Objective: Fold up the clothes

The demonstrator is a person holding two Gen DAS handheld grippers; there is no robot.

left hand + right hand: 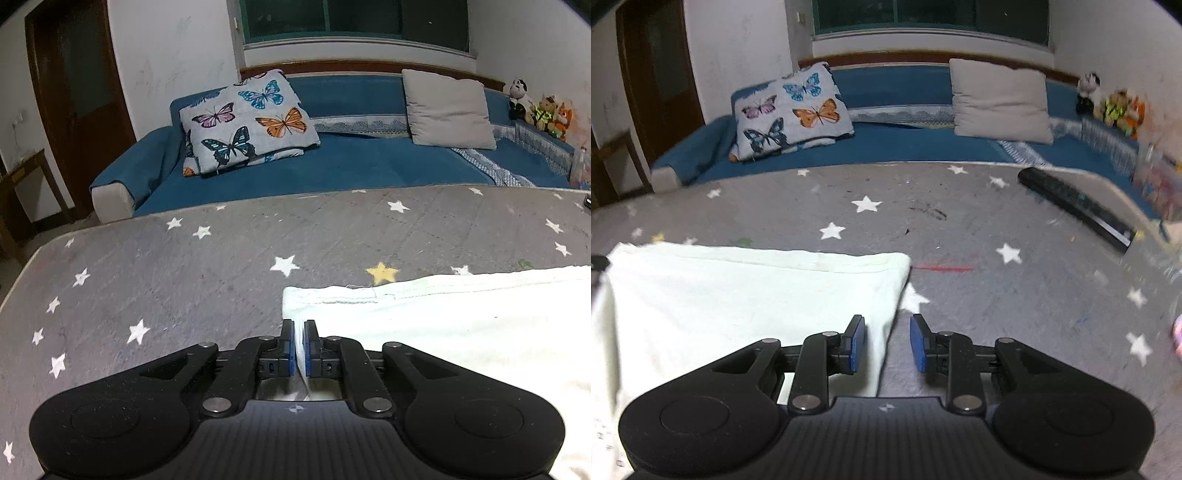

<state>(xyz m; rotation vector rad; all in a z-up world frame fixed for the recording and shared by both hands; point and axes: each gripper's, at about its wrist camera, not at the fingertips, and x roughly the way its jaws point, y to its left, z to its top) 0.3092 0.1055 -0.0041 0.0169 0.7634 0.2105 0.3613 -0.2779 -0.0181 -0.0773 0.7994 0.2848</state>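
your left gripper (pixel 299 328) is sitting at the left edge of the white folded garment (pixel 443 325), and its blue pads are nearly together with a thin fold of that white fabric running between them; i can't tell whether they're actually pinching it. your right gripper (pixel 887 326) is hanging over the garment's right edge with its jaws standing apart, the cloth edge lying in the gap and the pads not pressing on anything. the garment is lying flat on the grey star-print table cover (pixel 184 266). further out a black remote-like bar (pixel 1071 206) is resting near the table's far right corner. behind it all the blue sofa (pixel 332 162) is carrying a butterfly pillow (pixel 247 122) and a plain grey cushion (pixel 447 107).
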